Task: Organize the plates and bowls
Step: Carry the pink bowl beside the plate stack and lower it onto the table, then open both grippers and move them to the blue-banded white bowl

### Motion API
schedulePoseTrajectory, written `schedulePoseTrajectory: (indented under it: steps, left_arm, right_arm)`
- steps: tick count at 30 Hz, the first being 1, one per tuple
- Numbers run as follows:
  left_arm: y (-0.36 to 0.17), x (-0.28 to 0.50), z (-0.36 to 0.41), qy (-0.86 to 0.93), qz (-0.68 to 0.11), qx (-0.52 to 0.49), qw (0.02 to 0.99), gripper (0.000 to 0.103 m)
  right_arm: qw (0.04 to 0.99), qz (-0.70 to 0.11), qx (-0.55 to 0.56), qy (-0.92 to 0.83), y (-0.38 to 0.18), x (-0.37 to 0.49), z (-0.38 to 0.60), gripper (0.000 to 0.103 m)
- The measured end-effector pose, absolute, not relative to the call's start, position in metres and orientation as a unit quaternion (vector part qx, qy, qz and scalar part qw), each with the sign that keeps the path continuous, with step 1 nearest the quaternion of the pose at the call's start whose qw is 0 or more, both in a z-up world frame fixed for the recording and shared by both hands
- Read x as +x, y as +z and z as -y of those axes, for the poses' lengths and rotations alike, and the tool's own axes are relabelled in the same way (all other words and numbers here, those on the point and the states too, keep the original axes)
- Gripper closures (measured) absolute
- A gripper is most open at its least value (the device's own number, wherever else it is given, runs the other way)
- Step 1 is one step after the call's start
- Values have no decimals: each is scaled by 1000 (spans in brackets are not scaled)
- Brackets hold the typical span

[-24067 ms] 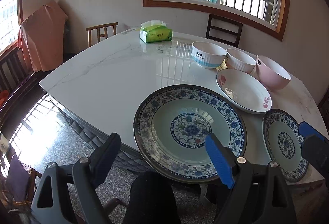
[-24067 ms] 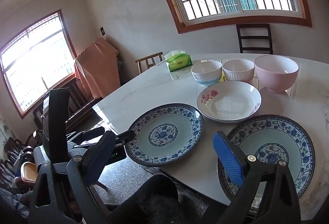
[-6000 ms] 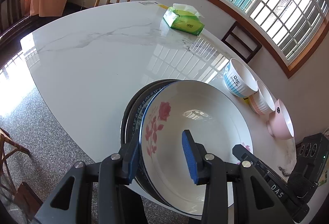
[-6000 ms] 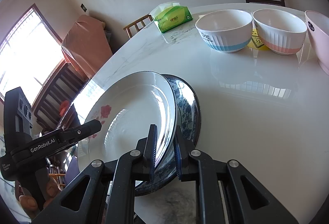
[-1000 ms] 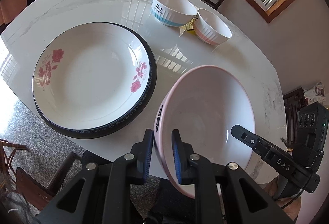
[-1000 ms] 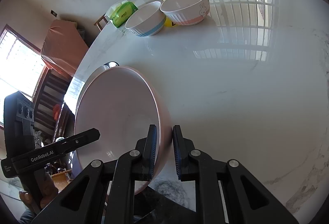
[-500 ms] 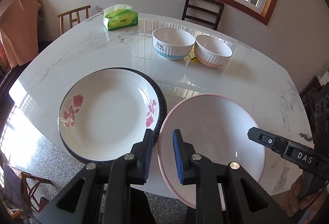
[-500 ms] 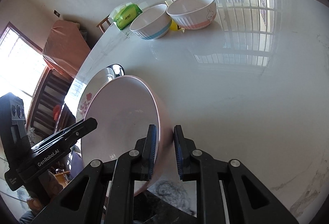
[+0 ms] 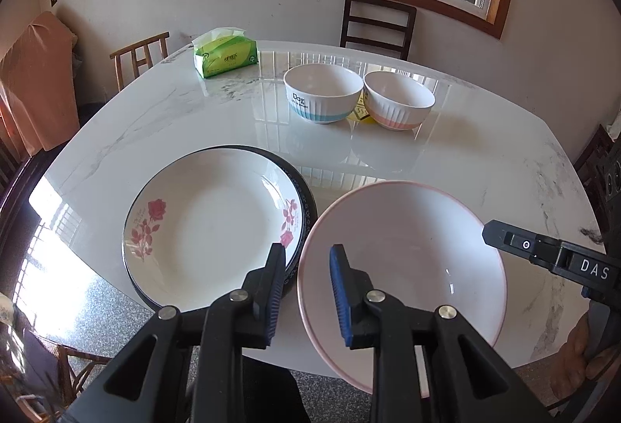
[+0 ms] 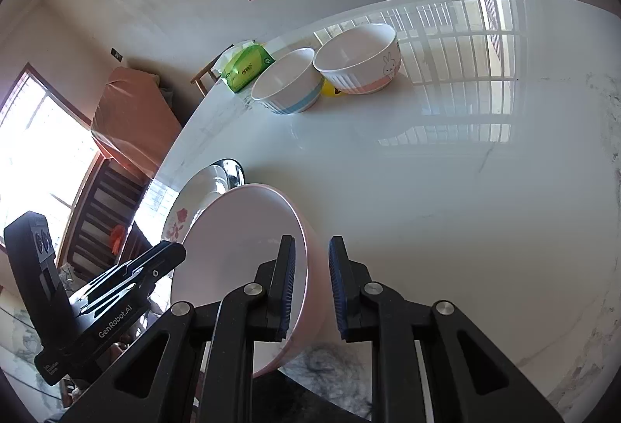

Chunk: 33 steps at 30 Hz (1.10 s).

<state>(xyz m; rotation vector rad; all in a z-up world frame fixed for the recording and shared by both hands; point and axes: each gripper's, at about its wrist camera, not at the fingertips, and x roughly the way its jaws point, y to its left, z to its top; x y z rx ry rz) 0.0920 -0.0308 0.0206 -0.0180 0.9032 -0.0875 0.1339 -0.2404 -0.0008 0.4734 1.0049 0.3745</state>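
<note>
Left wrist view: the left gripper, its fingers parted a little and lately widening, straddles the near-left rim of the pink bowl without clear pad contact. Right wrist view: the right gripper has its fingers nearly closed, pinching that bowl's wall, one inside, one outside. Tilted, the bowl hangs over the near edge of the tabletop. At its 9 o'clock sits the rose plate, topping a dark-rimmed stack whose count is hidden. Two smaller bowls stand side by side at 12 o'clock, blue-banded and pink-banded. One tissue pack lies at 11 o'clock.
</note>
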Motion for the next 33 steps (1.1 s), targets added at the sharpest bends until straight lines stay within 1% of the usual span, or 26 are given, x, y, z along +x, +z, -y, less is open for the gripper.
schedulePoseTrajectory:
  steps: [3,6,8,9,10,14,19,25,33]
  left_arm:
    - [22,93,30,-46,-439,-7,897,75]
    - [25,97,24,-77,-455,-35,886,74]
    - [27,104,17,-100,-466,-61,877,67]
    - [28,107,13,-105,-471,-75,873,66]
    - [29,111,9,-106,-473,-86,870,66]
    - [34,134,-6,-112,-484,-119,859,65]
    - [36,173,-21,-135,-509,-168,834,66]
    - [40,223,-29,-147,-525,-203,813,65]
    - [36,294,-26,-144,-537,-198,807,64]
  right_arm:
    - [832,-474,225,179,-2,135,240,85]
    - [832,-473,227,181,-1,135,241,85]
    - [831,-473,228,184,1,137,242,84]
    - [831,-472,229,184,3,138,244,84]
    - [831,-472,230,185,4,139,245,84]
    - [834,-467,225,190,16,148,246,78]
    - [832,-469,215,203,31,170,239,78]
    - [804,-490,248,227,38,209,229,78]
    - [782,-523,268,208,32,269,210,78]
